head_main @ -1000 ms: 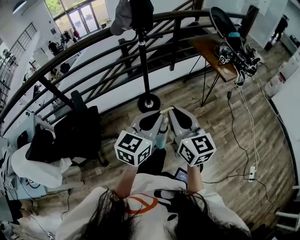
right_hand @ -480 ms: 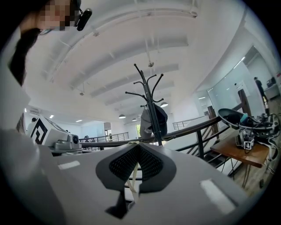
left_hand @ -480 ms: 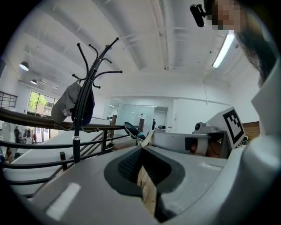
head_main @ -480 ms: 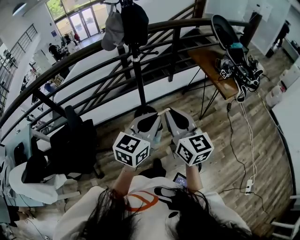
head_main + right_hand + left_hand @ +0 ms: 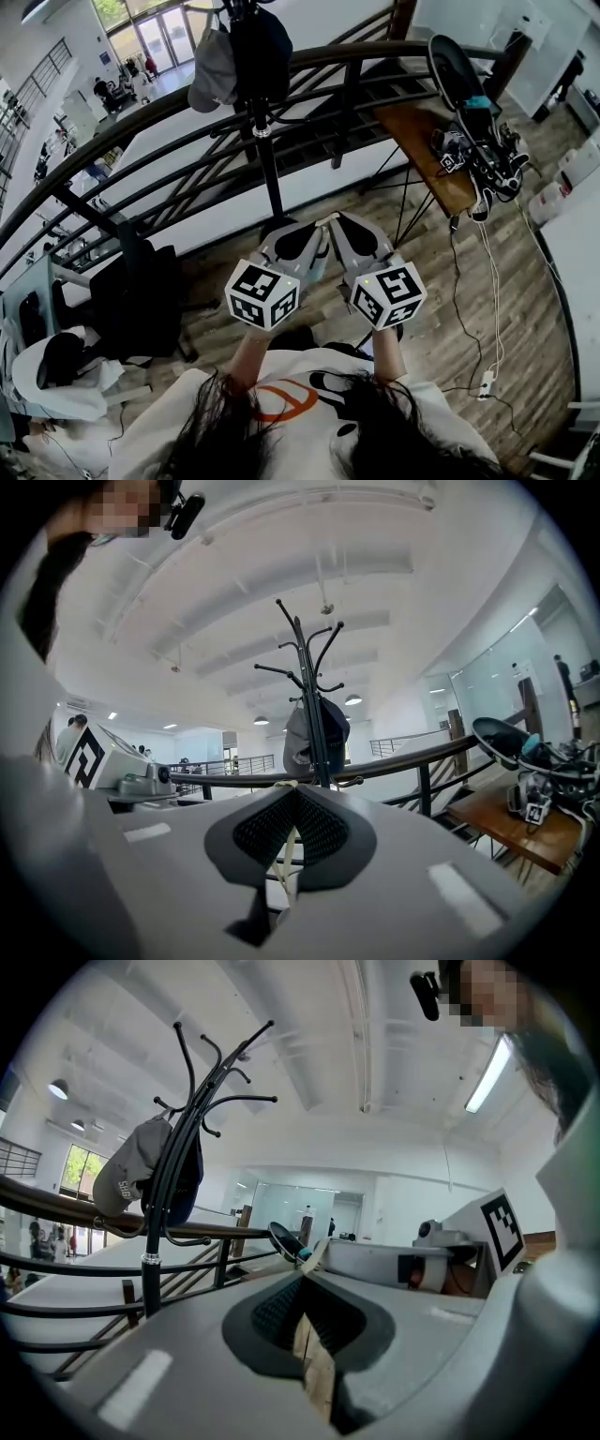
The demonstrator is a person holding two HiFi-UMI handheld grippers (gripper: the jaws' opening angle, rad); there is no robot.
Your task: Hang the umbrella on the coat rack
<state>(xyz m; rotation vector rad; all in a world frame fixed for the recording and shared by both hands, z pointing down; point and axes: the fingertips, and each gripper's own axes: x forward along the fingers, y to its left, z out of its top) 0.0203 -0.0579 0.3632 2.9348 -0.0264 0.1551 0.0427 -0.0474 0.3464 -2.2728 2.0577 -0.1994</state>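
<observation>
Head view puts both claws close in front of the person's chest, tips meeting. The left gripper (image 5: 317, 228) and right gripper (image 5: 341, 225) pinch a pale strap (image 5: 328, 219) between them, one at each end, so that it runs crosswise from one tip to the other. I take it for the umbrella's carrying loop. The rest of the umbrella is hidden under the two gripper bodies.

Left gripper view shows the jaws closed down to a narrow slit on a beige band (image 5: 314, 1358). Right gripper view shows the same, the jaws nipped onto a thin cream cord (image 5: 281, 855).

Farther out stands the coat rack (image 5: 267, 159), ahead and somewhat to the left, just this side of the railing (image 5: 141, 112). Its pole is upright and its hooks sit well above the claws. A cap (image 5: 214, 70) and a dark bag (image 5: 262, 47) already hang there.

From the right gripper the rack (image 5: 314, 696) lies almost straight ahead over the jaws. From the left gripper it stands off to the left (image 5: 178, 1147), with bare upper prongs (image 5: 253, 1030) showing. The left claw looks slightly nearer. By my judgement the loop must go up and forward, held spread, to drop over a free prong.
</observation>
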